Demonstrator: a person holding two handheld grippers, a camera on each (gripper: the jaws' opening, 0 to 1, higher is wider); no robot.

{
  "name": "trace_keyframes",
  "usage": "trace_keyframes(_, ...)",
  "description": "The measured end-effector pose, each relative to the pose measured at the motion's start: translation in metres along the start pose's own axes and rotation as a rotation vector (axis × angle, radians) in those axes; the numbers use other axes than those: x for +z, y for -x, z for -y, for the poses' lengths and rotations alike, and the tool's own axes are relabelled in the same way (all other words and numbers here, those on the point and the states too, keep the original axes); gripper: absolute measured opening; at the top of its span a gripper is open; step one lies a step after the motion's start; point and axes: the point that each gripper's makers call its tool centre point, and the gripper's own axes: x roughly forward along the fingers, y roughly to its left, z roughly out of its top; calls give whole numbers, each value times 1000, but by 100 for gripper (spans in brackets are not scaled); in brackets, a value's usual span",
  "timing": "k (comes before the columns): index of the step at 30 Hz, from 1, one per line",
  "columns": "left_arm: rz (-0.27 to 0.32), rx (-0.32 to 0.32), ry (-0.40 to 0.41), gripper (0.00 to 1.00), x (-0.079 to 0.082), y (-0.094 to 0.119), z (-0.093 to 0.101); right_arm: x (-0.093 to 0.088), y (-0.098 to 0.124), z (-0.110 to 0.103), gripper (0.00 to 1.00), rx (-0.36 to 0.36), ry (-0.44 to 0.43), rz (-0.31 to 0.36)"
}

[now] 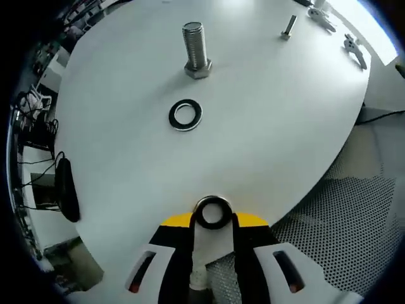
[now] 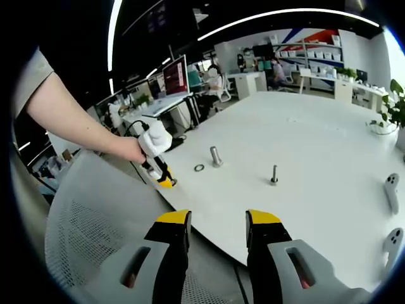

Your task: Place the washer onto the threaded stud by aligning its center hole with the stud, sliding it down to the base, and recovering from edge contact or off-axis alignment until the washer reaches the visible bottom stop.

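A large threaded stud [image 1: 196,49] stands upright on its hex head on the white round table [image 1: 266,126]. A steel washer [image 1: 185,114] lies flat on the table just in front of it. My left gripper [image 1: 212,220] hovers over the table's near edge, jaws together on a second washer [image 1: 212,211] held at the yellow tips. In the right gripper view, a hand holds the left gripper [image 2: 166,180] at the table edge, near the flat washer [image 2: 199,168] and stud [image 2: 216,156]. My right gripper [image 2: 218,229] stands open, off the table, with nothing between its jaws.
A smaller bolt [image 1: 288,26] [image 2: 273,175] stands farther along the table. White hand controllers [image 1: 354,50] [image 2: 392,190] lie near the far rim. A mesh chair [image 2: 95,221] sits beside the table edge. Desks and monitors [image 2: 177,76] lie behind.
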Motion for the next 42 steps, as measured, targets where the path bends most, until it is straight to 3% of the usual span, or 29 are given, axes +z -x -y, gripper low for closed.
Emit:
trace_keyframes(2,27,0,31,26,6,-1,1,0,0,0,37,0,-1,0)
trace_keyframes(8,-16,-4,-13,25,-2,0,0,0,0,0,37,-3,-4,3)
trace_keyframes(10,-6,-2,28,26,-2,0,-2,0,0,0,37,-2,-3,2)
trace_keyframes(15,-7,3,-14,24,-1,0,0,0,0,0,37,0,-4,3)
trace_keyframes(20,-17,4,23,21,-1,-1,-2,0,0,-1,36,4,-2,2)
trace_keyframes(24,9,0,97,20,-1,0,-2,1,0,-1,36,7,-2,2)
trace_keyframes(32,11,9,44,19,4,-1,0,1,0,-2,36,11,-6,4)
trace_keyframes(42,32,0,-63,19,35,1,17,1,0,-1,36,8,-11,9)
